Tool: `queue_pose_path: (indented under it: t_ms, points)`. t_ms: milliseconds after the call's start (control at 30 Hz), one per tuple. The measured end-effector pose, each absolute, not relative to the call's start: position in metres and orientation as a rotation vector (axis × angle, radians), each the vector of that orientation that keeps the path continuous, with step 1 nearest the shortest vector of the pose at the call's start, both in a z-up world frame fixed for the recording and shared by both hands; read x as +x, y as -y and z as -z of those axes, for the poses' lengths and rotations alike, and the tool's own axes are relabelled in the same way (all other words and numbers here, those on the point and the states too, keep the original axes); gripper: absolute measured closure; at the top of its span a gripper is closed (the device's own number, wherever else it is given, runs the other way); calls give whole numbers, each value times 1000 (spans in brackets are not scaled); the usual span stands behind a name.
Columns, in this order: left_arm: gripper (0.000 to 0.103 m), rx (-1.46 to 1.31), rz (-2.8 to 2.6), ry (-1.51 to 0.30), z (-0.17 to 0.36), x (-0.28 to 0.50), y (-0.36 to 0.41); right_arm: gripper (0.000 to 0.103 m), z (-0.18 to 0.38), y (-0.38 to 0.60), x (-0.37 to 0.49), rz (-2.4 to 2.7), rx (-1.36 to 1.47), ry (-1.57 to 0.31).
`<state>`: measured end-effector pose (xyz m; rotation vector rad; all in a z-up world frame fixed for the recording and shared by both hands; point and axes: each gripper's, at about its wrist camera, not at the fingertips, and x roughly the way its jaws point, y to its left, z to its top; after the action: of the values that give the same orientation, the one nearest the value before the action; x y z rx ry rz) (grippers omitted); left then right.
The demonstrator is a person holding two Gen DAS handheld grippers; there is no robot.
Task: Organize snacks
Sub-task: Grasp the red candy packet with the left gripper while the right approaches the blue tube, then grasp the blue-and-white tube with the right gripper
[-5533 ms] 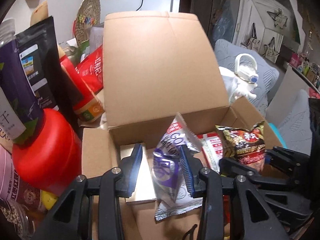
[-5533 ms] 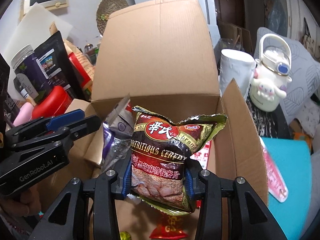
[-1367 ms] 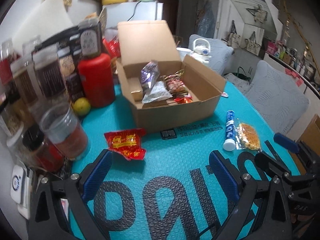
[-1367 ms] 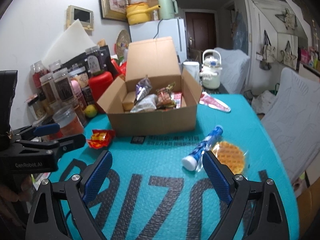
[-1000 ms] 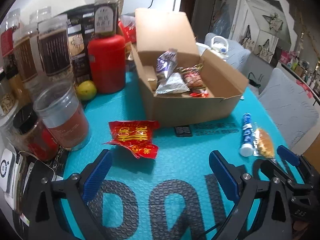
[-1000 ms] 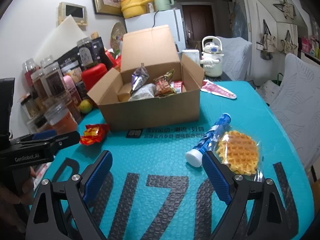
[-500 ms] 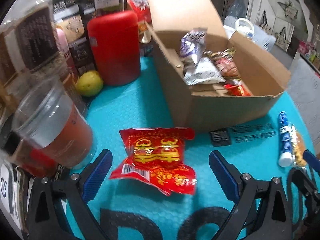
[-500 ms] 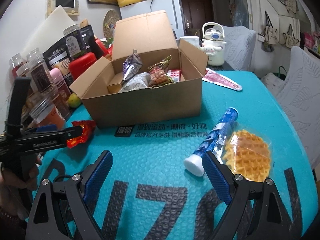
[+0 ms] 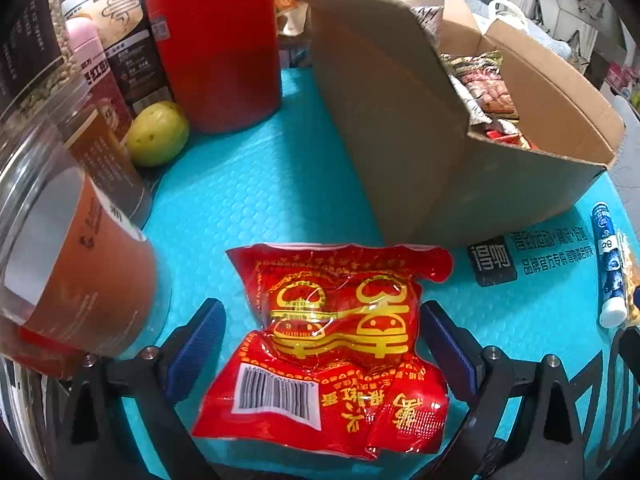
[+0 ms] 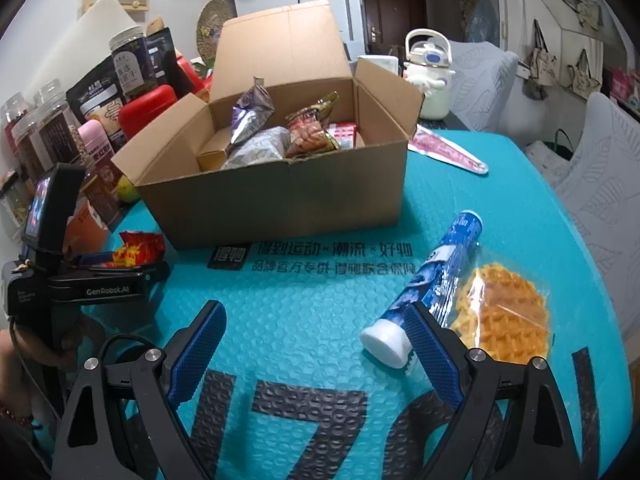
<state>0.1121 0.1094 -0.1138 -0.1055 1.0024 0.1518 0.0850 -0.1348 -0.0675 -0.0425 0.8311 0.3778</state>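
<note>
A red snack packet (image 9: 340, 344) with gold print lies flat on the teal mat, between the fingers of my left gripper (image 9: 320, 336). Its jaws are closing around the packet, and the blue pads stand just clear of its edges. In the right wrist view, the left gripper (image 10: 120, 268) hovers over the same packet (image 10: 140, 246) beside the open cardboard box (image 10: 280, 196), which holds several snack bags. My right gripper (image 10: 312, 332) is open over bare mat, its right finger close to the white cap of a blue tube (image 10: 444, 276). A bagged waffle (image 10: 504, 316) lies against the tube.
A red canister (image 9: 220, 48), a yellow-green fruit (image 9: 158, 134) and a clear jar (image 9: 72, 240) crowd the left of the packet. The box wall (image 9: 400, 140) rises just behind it. A pink packet (image 10: 448, 152) and a white kettle (image 10: 430, 76) sit at the back right.
My left gripper has come down and forward until the red packet lies between its jaws, which have narrowed a little. The right gripper has sunk slightly toward the tube and waffle.
</note>
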Motion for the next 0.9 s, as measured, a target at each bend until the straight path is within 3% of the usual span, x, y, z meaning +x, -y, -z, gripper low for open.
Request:
queue_pose_path:
  t_ms: [67,100,500,700,867,900]
  points:
    - [22,-97,-151,-982,113,110,-108,11,70,136,87,-371,-45,-839]
    - [24,-94,-142,-981,112,109,-108,11,71,136,88,-365,-47,-843]
    - [26,-120,-42,-1011,100,89,-86,20,80,151,97,-300,18,-883]
    - [26,-107,-3,-1008,95,80,-68,41,95,166,110,-249,126,-947]
    - [26,-109,5,-1016,95,75,-61,44,91,169,113,-270,181,-940]
    - [26,-111,6,-1019,95,75,-61,52,92,169,113,-263,180,-939]
